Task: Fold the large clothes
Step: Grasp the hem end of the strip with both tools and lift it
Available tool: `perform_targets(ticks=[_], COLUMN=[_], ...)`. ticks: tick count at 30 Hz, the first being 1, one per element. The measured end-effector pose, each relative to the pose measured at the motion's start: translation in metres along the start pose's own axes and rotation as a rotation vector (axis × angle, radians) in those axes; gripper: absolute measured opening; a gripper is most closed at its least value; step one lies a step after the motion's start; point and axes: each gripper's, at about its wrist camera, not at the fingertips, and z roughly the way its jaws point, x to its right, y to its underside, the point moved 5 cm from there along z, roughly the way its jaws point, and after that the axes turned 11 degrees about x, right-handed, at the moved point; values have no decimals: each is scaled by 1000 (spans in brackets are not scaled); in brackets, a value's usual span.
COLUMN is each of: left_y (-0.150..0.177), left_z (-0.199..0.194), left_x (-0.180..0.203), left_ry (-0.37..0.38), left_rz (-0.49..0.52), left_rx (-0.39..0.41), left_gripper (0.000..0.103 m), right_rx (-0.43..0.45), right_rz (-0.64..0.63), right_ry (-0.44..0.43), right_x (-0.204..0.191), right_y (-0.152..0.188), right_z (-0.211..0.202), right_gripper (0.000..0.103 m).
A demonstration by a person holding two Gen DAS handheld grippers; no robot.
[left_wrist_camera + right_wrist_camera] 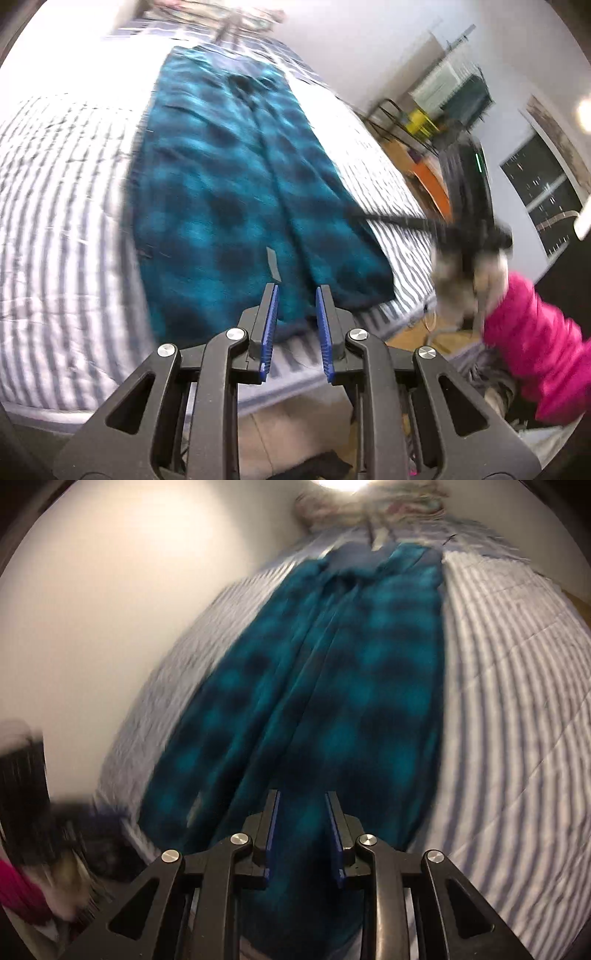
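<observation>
**Both tongs free above the laid-out trousers: pick the next fold with care**

The teal checked trousers [236,192] lie flat and lengthwise on the striped bed [59,206], waistband toward the top of the frame and leg ends toward the bottom, in both wrist views. The two legs lie side by side with a seam line running between them.

The left tongs [295,291] stand a little apart with nothing between the blue pads; they hover over the lower hem near the bed's edge. The right tongs [302,797] are likewise slightly parted and empty, above the lower part of the trousers. In the left view the right tongs show blurred at the right of the frame, held by a hand [461,280] in a pink sleeve [535,347].

Judged from this, the cloth is spread and the next fold is not yet made. To do it well:

- Take each grip at a hem corner, pinching both layers, not just the top one.
- Lift both ends together and evenly, so the legs stay aligned.
- Lay the edge down square to the waistband and let go only once it rests flat.

Both views are smeared, so small wrinkles probably go unseen; smooth the cloth first if any show.
</observation>
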Motion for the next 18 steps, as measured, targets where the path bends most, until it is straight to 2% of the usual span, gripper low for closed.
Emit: perform_targets(ticks=[2,4,6,7,8,9,11,12,13,14,15,16,18], left_y=[0,6,24,29,29,28,19,14,11,6,2,0,1], left_z=[8,24,46,52,47,44,30,20,14,7,2,0,3], left_x=[-14,-31,-47,-53,-54,-53,-49,-50,-52,-58,-65,-74,-92], left_ry=[-35,-65,-102,-118,-102,-104,-100,-110,-119,-123,-142,-165,-169], left_rz=[1,-44,-39,-34,-46,-46,-36,-32,-31,-47,-76,-105,-180], left_rx=[-14,-51,-143,-161,-125,-141,-121,-90,-73,-56,-40,-32,-57], left_gripper=[19,19,19,19,19,19,20,23,39,55,62,67,67], right_rx=[-40,-58,-59,-63,-58,-39,9,27,41,39,29,10,-27], right_rz=[-90,-124,-83,-68,-59,-53,-16,8,31,55,105,158,241], right_ry=[43,92,88,79,62,48,43,58,75,78,74,60,9], right_x=[-7,-7,-3,-3,-3,-4,2,7,15,25,37,48,60], right_y=[21,34,34,33,31,29,25,24,25,28,32,37,46], right_z=[10,13,9,5,-4,-14,-34,-42,-48,-54,-54,-52,-45], right_gripper=[25,25,25,25,25,26,43,48,55,56,56,56,56])
